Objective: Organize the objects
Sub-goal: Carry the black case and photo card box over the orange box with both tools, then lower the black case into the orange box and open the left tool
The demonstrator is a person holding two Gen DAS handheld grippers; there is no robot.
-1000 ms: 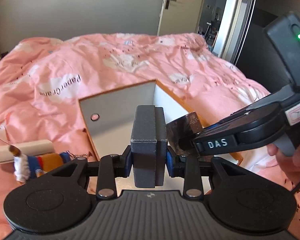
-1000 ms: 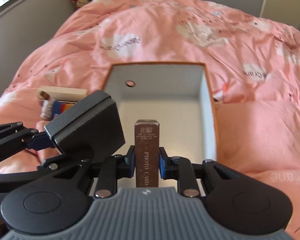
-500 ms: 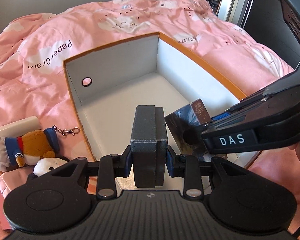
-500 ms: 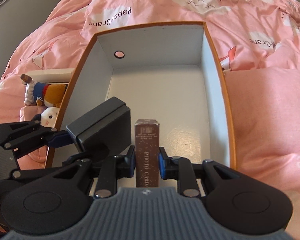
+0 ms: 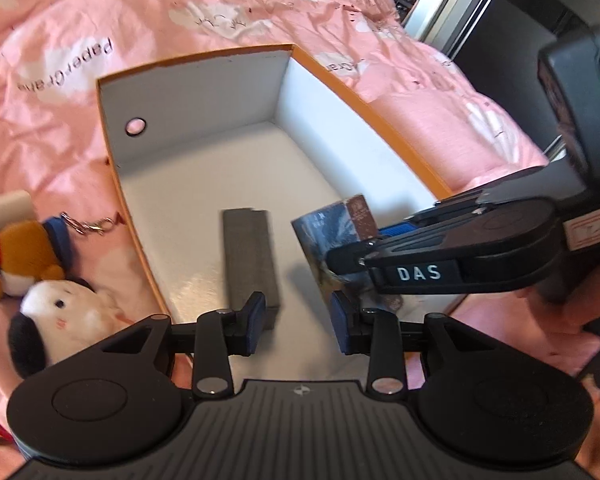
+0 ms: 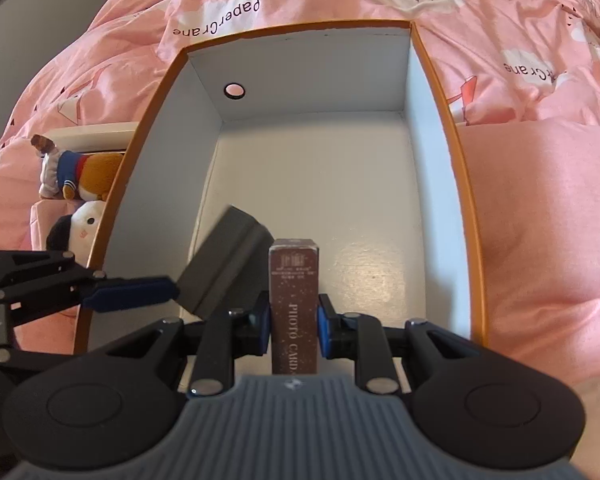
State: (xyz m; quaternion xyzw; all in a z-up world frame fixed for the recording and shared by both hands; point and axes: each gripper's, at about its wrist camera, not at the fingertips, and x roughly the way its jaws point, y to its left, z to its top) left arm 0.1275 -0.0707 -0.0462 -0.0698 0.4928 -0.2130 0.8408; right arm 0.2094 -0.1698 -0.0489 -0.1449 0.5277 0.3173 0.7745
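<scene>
An open orange-rimmed box with a white inside lies on the pink bed. A dark grey box lies in its near left part. My left gripper is open just behind the grey box; its blue fingertip shows beside the grey box in the right wrist view. My right gripper is shut on a brown photo card box, held over the near end of the orange-rimmed box.
Two plush toys and a cream box lie on the pink duvet left of the orange-rimmed box. A metal keychain clasp lies by them. A dark wardrobe and a doorway stand at the far right.
My left gripper has opened and let go of the dark grey box, which now lies inside the orange-rimmed box. Both grippers came lower and closer to it. The right still holds the card box.
</scene>
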